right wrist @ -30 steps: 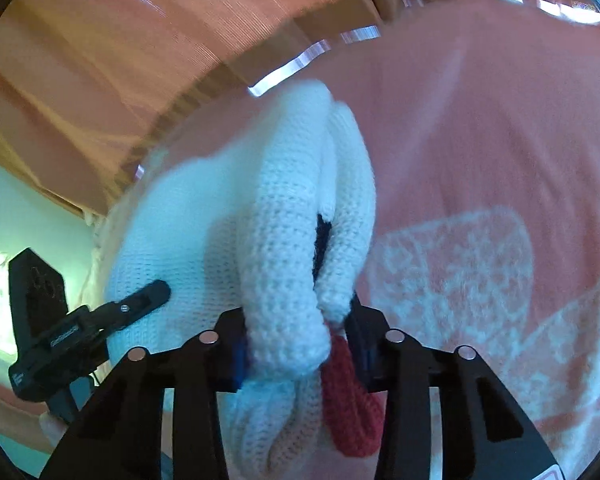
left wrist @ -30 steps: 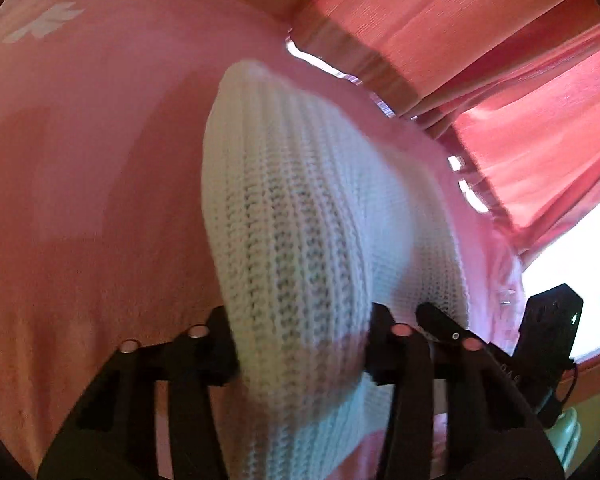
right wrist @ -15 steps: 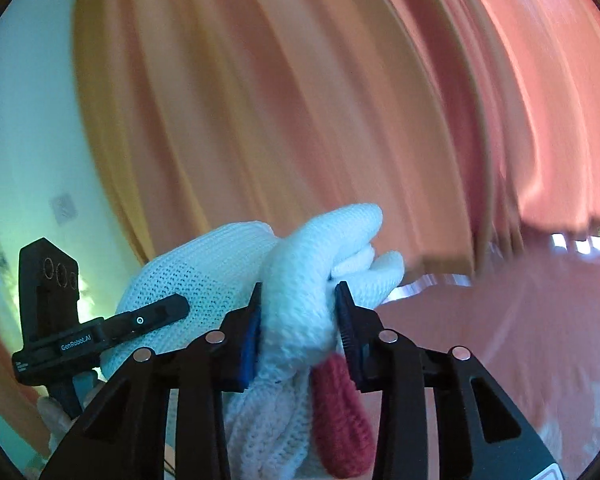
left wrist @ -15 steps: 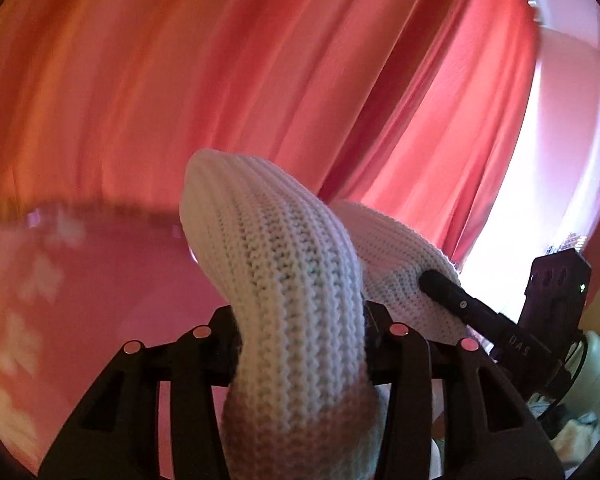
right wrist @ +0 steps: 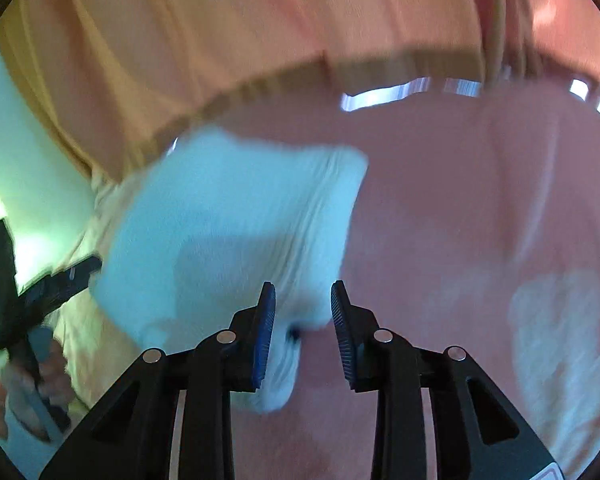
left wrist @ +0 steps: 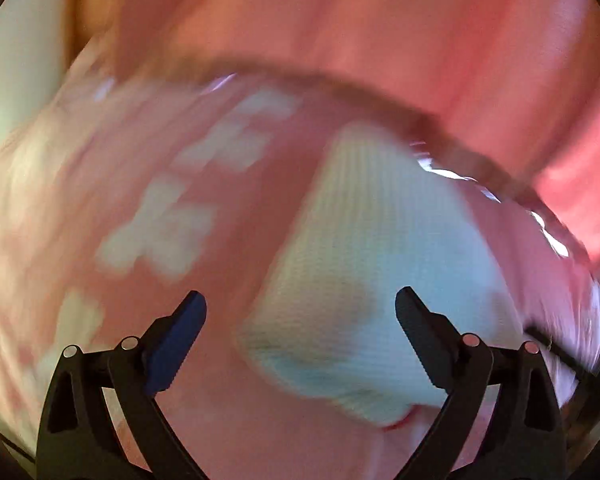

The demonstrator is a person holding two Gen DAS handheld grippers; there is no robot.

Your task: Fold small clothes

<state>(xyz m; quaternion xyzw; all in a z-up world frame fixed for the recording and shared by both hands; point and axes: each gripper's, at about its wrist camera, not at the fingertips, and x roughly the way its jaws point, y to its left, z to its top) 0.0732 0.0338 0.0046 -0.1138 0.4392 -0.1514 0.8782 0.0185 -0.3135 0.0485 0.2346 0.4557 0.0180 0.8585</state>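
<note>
While both views are smearing with blur, the left gripper (left wrist: 300, 306) is spreading its fingers wide, gripping nothing; the white knit garment (left wrist: 376, 280) is lying mid-frame on the pink bedspread (left wrist: 100, 184). Right gripper (right wrist: 303, 300) fingers are parting, knit (right wrist: 236, 232) between them.

One white knitted garment (left wrist: 364, 280) lies on one pink bedspread (left wrist: 80, 184) printed with pale flower shapes; in the left wrist view at least three of those pale patches show to the left of the garment, though blur keeps the count loose, and in the right wrist view one shows to its right. Two grippers are in sight: the left gripper (left wrist: 300, 314) and the right gripper (right wrist: 303, 300), each with two black fingers. One red-orange curtain (left wrist: 380, 20) hangs beyond the garment. One hand (right wrist: 40, 384) shows left of the garment.
</note>
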